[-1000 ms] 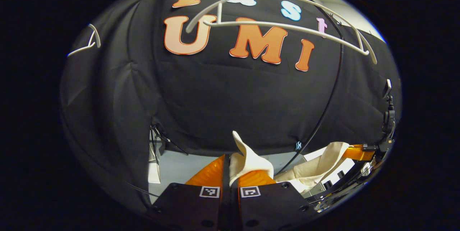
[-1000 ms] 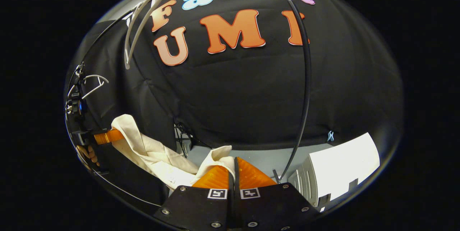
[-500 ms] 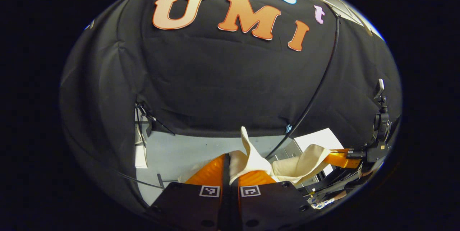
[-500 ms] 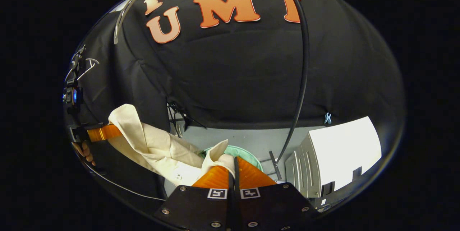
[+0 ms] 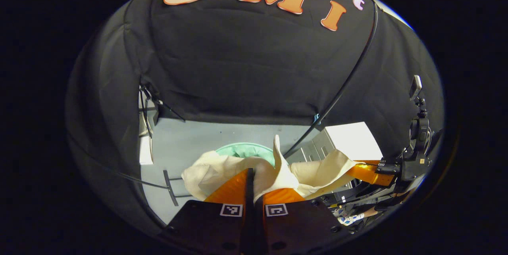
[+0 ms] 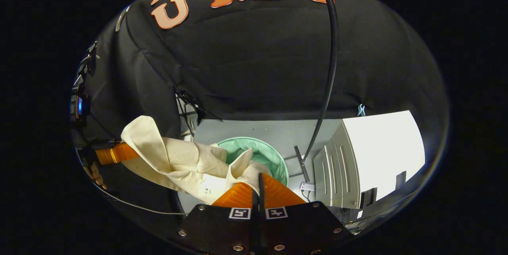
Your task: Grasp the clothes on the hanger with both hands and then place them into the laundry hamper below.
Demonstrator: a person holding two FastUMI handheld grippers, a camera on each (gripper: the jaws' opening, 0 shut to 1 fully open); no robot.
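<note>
A cream garment (image 5: 222,169) hangs stretched between both grippers, off the hanger. My left gripper (image 5: 254,175) is shut on one end of it, a fold of cloth sticking up between the fingers. My right gripper (image 6: 258,179) is shut on the other end of the garment (image 6: 178,163). In the left gripper view the right gripper (image 5: 367,171) holds the cloth far right; in the right gripper view the left gripper (image 6: 115,154) holds it far left. Below the cloth sits the round green laundry hamper (image 6: 266,154), its rim (image 5: 242,148) peeking out behind the garment.
A white cabinet (image 6: 377,152) stands on the grey floor right of the hamper, also seen as the white cabinet (image 5: 345,142). A black pole (image 6: 329,72) slants down to a foot near the hamper. A camera rig (image 5: 418,128) rises at the right.
Both grippers have moved down with the garment. The white hanger has slid out of the top of both views, and the green hamper and floor have come into sight below.
</note>
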